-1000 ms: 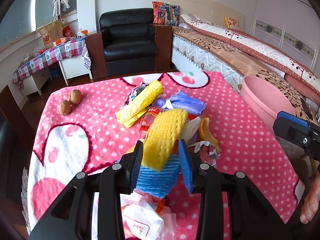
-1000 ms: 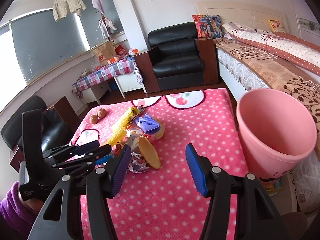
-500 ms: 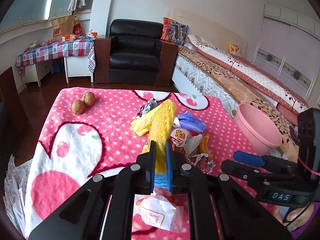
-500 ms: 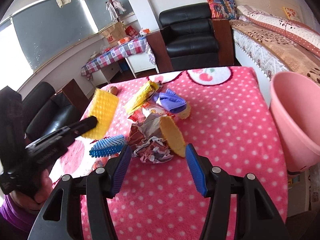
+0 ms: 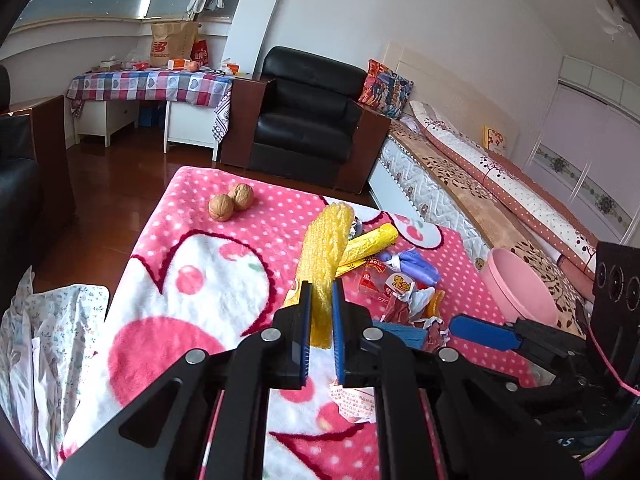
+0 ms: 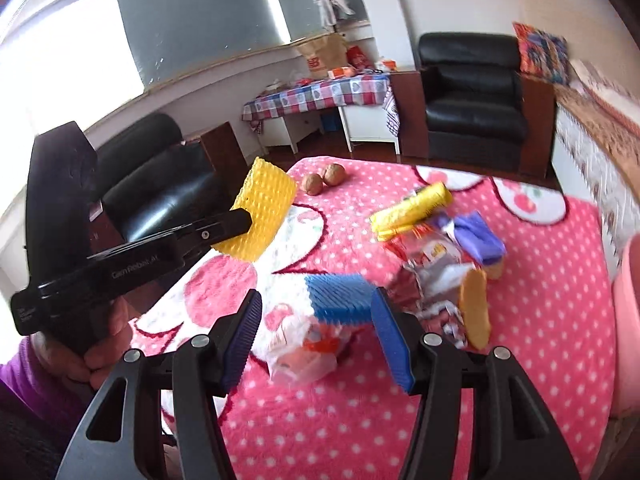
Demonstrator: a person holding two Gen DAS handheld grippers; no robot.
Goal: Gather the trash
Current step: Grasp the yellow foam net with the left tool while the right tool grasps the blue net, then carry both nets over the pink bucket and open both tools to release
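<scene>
The left gripper [image 5: 320,312] carries white lettering on its side that seems to read "GenRobot.AI". A brown paper bag [image 5: 173,43] on the far checked table shows a red "NB" logo. The snack wrapper [image 5: 401,285] in the trash pile has yellow characters that I cannot read.

The left fingers [image 5: 305,320] are clenched on the yellow foam net [image 5: 324,256] near its lower end. Its long axis stands almost upright and leans a little, with the free end on top. It is lifted off the pink blanket [image 5: 192,280] and is to the left of the trash pile, well apart from the pink bucket [image 5: 520,284].

The right gripper [image 6: 316,328] is released, its fingers [image 6: 390,336] apart. The blue foam net [image 6: 340,298] lies between them on the blanket, long axis across the view, but I cannot tell whether the pads touch it. A white bag [image 6: 304,354] lies just below it.

A hand [image 6: 100,344] with a purple sleeve grips the left handle from below, and this gripper points slightly down toward the two walnuts [image 6: 324,178].
</scene>
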